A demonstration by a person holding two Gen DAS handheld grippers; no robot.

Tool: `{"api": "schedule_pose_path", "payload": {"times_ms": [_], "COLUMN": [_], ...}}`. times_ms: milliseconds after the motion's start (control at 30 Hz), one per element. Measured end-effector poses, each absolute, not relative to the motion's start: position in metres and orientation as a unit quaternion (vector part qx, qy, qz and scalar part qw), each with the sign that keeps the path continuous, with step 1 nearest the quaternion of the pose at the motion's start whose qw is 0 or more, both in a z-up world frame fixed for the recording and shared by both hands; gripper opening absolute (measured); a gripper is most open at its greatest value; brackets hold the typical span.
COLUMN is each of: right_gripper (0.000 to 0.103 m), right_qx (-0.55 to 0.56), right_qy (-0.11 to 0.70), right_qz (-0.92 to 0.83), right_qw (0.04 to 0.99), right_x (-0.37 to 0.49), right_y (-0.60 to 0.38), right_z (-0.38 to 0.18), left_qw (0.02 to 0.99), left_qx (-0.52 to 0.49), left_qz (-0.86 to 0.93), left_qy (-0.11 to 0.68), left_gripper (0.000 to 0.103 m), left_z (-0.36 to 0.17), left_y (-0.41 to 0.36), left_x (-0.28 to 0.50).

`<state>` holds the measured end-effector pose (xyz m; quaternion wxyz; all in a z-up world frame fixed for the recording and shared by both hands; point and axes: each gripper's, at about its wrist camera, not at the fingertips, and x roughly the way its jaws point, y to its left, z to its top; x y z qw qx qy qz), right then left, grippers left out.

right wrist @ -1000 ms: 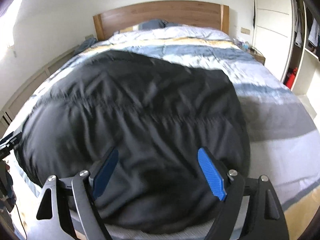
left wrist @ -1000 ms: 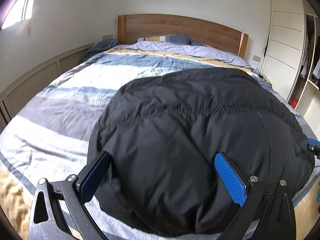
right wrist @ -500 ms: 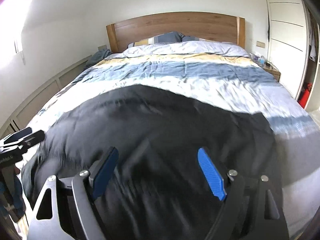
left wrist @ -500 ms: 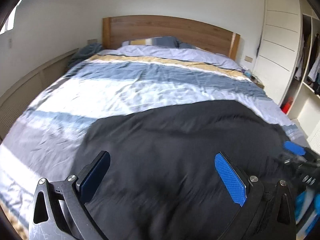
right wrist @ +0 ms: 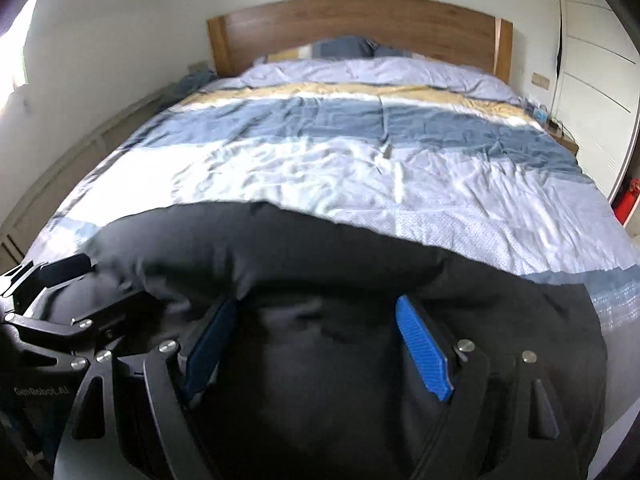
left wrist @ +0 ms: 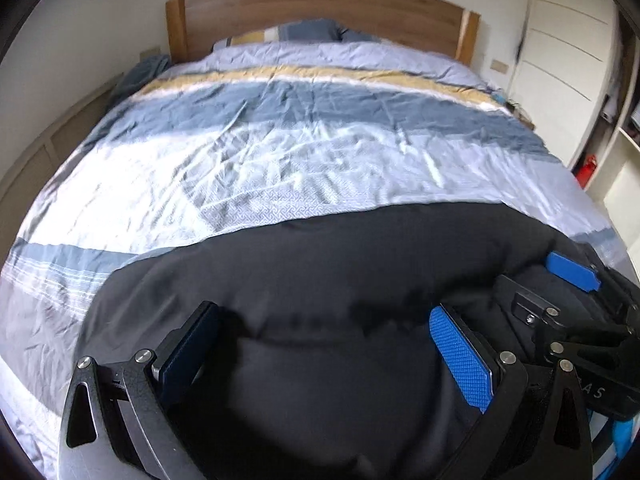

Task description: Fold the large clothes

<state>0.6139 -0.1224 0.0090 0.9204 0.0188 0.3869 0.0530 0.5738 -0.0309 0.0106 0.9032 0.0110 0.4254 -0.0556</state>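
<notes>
A black padded jacket (left wrist: 328, 280) lies bunched across the foot end of the bed (left wrist: 280, 152), on a striped duvet cover (right wrist: 360, 168) in blue, white, grey and yellow bands. The left gripper (left wrist: 332, 356) sits low over the jacket's near part, jaws spread wide with black fabric bulging between the blue pads; nothing is pinched. The right gripper (right wrist: 320, 340) is likewise over the jacket, jaws wide apart, fabric rising between them but not clamped. The two grippers are close side by side: the right one shows at the right edge of the left wrist view (left wrist: 576, 272), the left one at the left edge of the right wrist view. A wooden headboard (right wrist: 360, 28) and pillows (left wrist: 304, 34) stand at the far end; white wardrobe doors (left wrist: 560, 60) are on the right.
</notes>
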Motion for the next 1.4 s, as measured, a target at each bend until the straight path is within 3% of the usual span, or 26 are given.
{"api": "schedule_pose_path", "payload": {"times_ms": [233,567,833,1067,1400], "right_gripper": [0.081,0.081,0.081,0.081,0.081], "right_qx": [0.059,0.117,0.057,0.081,0.070], "right_qy": [0.399,0.414,0.346,0.388,0.380], "right_qz": [0.064,-0.045,-0.038,-0.034,-0.063], "right_qw": [0.913,0.901,0.936,0.918,0.920], "right_x": [0.638,0.603,0.528,0.492,0.412], "right_y": [-0.148,-0.267,-0.248,-0.253,-0.274], "right_z": [0.002,-0.015,0.022,-0.013,0.007], "left_qw": [0.892,0.886,0.916,0.904,0.929], "left_qx": [-0.014,-0.018,0.001,-0.009,-0.012], "left_qz": [-0.051,0.020,0.003,-0.010,-0.019], "left_qy": [0.449,0.462,0.402,0.427,0.370], "left_gripper": [0.103,0.103,0.103,0.103,0.103], "left_z": [-0.002,-0.002,0.031,0.003,0.015], "left_y": [-0.020,0.047,0.068,0.083,0.085], "left_x": [0.604,0.587,0.516,0.468,0.391]}}
